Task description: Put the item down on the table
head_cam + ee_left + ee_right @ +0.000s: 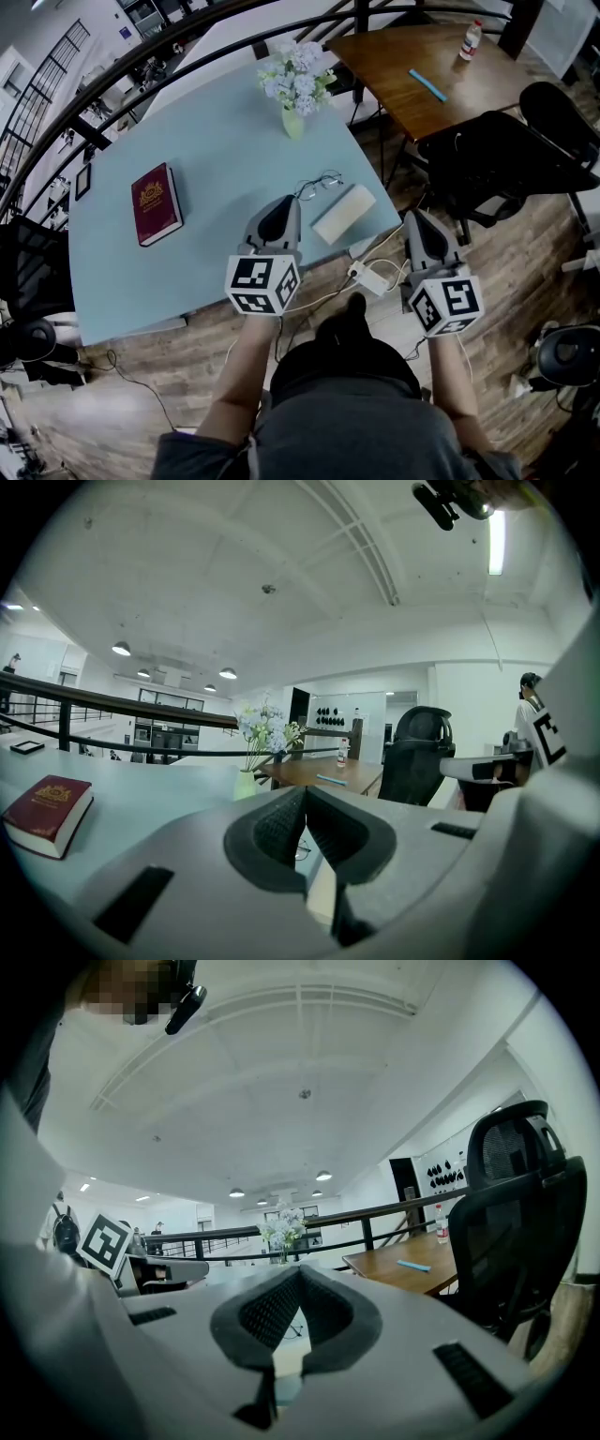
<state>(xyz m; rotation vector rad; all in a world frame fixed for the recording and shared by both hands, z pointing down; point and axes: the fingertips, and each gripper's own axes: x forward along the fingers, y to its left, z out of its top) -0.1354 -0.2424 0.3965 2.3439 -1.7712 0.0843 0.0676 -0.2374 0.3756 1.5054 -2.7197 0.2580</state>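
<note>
At the left of the pale blue table (pixel 112 281) lies a red book (pixel 157 203), with a vase of flowers (pixel 295 89) at the far edge. Over the near edge hangs the left gripper (pixel 281 214), its jaws pressed together on nothing. Just beyond its tips, a pair of spectacles (pixel 319 185) and a pale oblong case (pixel 344 214) rest flat on the tabletop, close together. The right gripper (pixel 422 232), off the table's corner above the wooden floor, also has its jaws together and holds nothing. Which article is the task's item cannot be told for certain, though the case nearest the grippers seems likeliest. The putting-down appears complete. The next move calls only for drawing both tools back without brushing the case or spectacles.
</note>
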